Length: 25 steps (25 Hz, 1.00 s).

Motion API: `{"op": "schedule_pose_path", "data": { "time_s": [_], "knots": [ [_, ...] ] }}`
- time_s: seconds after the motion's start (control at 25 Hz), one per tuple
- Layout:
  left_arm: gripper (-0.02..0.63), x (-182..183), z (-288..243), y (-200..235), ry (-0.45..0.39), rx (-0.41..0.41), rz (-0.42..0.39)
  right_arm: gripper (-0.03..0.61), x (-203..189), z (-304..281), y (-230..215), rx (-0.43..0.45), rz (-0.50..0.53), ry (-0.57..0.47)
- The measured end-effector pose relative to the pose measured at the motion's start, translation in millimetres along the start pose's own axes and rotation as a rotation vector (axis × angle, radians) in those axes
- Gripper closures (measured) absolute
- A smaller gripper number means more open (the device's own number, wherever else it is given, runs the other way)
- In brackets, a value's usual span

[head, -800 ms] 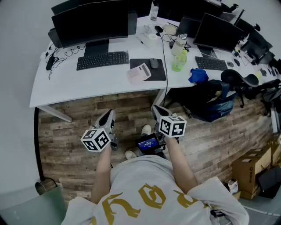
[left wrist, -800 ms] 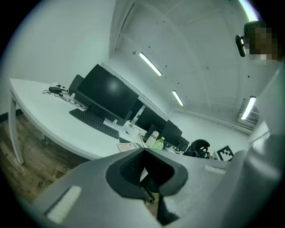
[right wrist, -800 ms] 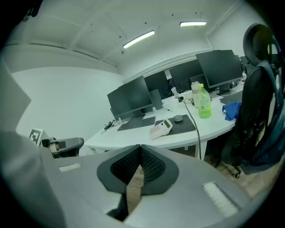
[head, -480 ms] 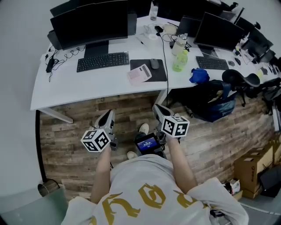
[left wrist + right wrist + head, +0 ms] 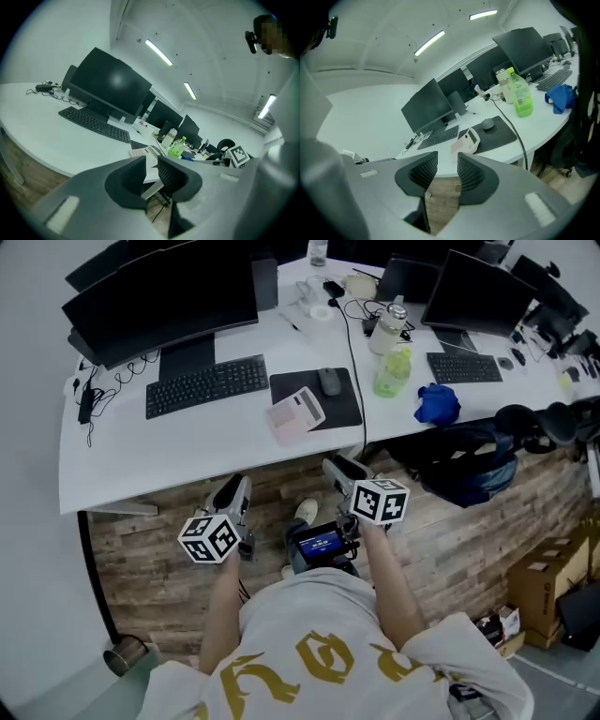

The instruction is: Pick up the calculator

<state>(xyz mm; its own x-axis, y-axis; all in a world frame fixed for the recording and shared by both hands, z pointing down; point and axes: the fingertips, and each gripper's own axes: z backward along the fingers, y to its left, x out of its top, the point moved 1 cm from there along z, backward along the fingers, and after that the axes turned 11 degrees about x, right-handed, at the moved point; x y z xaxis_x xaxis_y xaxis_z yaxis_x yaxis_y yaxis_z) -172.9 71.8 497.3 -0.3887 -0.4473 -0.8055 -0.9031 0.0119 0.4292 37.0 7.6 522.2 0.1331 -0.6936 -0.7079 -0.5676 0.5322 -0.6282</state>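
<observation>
The calculator [image 5: 298,413] is pale pink and white and lies on the white desk [image 5: 169,460], its far end over the edge of a black mouse pad [image 5: 342,407]. Both grippers hang over the wooden floor in front of the desk, short of its edge. My left gripper [image 5: 236,491] is open by a narrow gap with nothing in it. My right gripper [image 5: 336,468] is also open by a narrow gap and empty. The left gripper view has the calculator [image 5: 142,152] just beyond the left gripper [image 5: 152,161]. The right gripper view has the calculator [image 5: 469,139] beyond the right gripper [image 5: 447,161].
On the desk are a keyboard [image 5: 206,383], a large monitor [image 5: 164,306], a mouse [image 5: 329,381], a green bottle [image 5: 392,371] and a blue cloth [image 5: 436,404]. A black bag [image 5: 464,460] sits under the desk at the right. Cardboard boxes [image 5: 548,587] stand far right.
The desk has come closer in the head view as the person stepped towards it. Both grippers kept their narrow gap and hold nothing. The calculator has not moved on the desk.
</observation>
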Motion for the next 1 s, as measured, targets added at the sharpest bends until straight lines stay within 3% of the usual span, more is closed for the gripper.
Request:
{"op": "schedule_pose_path", "data": {
  "time_s": [0.36, 0.64, 1.0],
  "knots": [
    [0.514, 4, -115, 24, 0.169, -0.001, 0.027, 0.365, 45, -73, -78, -0.065, -0.035, 0.091],
    [0.514, -10, -165, 38, 0.255, 0.017, 0.042, 0.351, 40, -117, -116, -0.062, -0.067, 0.196],
    [0.514, -32, -195, 36, 0.370, 0.018, -0.026, 0.348, 31, -147, -128, -0.033, -0.096, 0.251]
  ]
}}
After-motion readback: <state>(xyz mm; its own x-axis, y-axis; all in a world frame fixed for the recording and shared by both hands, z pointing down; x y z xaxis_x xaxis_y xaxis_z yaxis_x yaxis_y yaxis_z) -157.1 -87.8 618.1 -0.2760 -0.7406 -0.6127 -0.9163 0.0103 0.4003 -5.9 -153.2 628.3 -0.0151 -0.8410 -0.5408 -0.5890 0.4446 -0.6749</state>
